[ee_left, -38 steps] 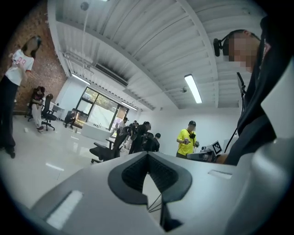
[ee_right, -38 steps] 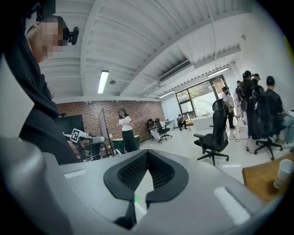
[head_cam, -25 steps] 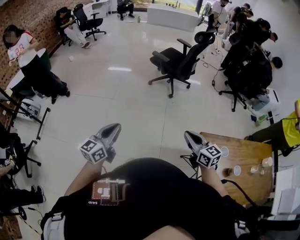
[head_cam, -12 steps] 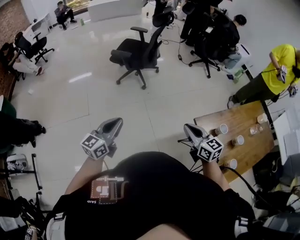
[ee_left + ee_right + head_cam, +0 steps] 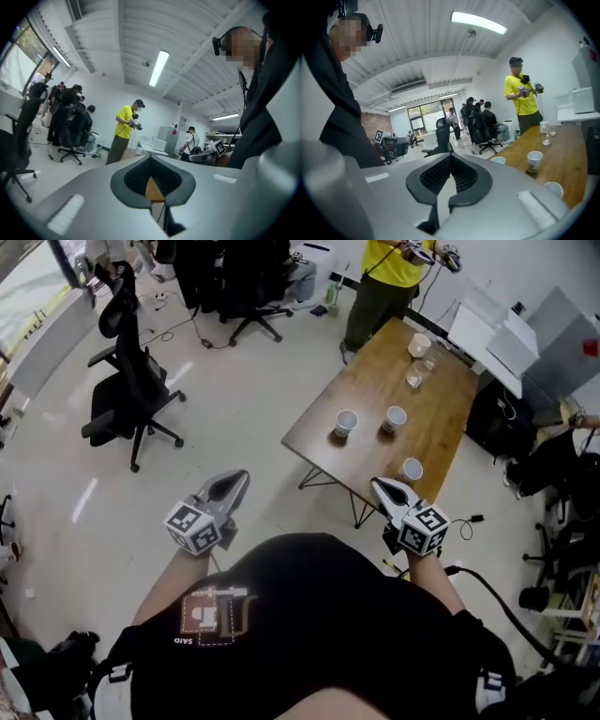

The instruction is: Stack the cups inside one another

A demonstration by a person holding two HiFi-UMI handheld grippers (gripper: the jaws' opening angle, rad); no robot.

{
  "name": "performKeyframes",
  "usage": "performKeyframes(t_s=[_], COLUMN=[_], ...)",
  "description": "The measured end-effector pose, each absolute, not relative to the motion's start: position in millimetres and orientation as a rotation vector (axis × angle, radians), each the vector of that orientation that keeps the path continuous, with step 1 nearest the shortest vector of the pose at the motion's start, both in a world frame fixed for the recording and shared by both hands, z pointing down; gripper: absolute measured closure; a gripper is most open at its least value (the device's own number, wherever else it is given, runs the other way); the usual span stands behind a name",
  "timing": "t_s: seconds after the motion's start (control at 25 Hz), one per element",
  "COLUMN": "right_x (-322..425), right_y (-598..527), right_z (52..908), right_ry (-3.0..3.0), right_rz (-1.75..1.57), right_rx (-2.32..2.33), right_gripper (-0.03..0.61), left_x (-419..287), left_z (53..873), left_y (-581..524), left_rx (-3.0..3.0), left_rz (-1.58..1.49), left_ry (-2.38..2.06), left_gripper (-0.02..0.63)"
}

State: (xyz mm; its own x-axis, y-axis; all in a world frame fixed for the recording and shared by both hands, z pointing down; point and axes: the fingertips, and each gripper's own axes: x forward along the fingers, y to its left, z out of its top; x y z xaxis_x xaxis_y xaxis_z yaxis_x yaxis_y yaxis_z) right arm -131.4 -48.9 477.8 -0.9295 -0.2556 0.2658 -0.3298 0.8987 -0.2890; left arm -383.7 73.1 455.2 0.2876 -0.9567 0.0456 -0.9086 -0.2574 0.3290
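**Cups point(image 5: 395, 416) unstacked, both grippers empty and short of them**

The left gripper point(image 5: 229, 487) has its jaws together on nothing and hangs over the floor point(image 5: 234, 418), well apart from the surface point(image 5: 441, 418). The right gripper point(image 5: 388, 491), jaws likewise together and empty, sits just off the surface's near edge, beside the closest cup point(image 5: 411, 469). A second cup point(image 5: 346, 421) stands near the left-hand edge, a third cup point(image 5: 395, 416) just beside it mid-surface, and a fourth cup point(image 5: 419, 344) near the far corner. This reads as the approach, with no cup lifted yet. Next, the right gripper likely needs to part its jaws and take the closest cup's wall.
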Motion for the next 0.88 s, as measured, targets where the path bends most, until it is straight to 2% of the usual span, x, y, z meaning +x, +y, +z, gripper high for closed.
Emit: performKeyframes(t_s=[0.28, 0.44, 0.6, 0.88], right_x=[14.5, 57.4, 70.2, 46.0], right_y=[-129.2, -159.7, -170.9, -201.5], right_z=[489.9, 496.0, 502.0, 498.5], right_ry=[-2.804, -2.778, -2.731, -2.617], right_rz=[0.53, 0.58, 0.631, 0.633], right_rx=[0.762, 0.928, 1.085, 1.32], right_gripper=[0.565, 0.565, 0.565, 0.565], left_x=[-245.8, -200.9, -195.9, -226.0], left_z=[445.3, 449.5, 464.0, 491.7], left_y=[-81.0, -131.1, -167.8, -230.8], left_rx=[2.466, 2.54, 2.539, 2.627], left_rz=[-0.153, -0.068, -0.032, 0.012], left_ry=[-1.395, -1.239, -1.142, -0.963], left_gripper=[0.614, 0.614, 0.614, 0.614])
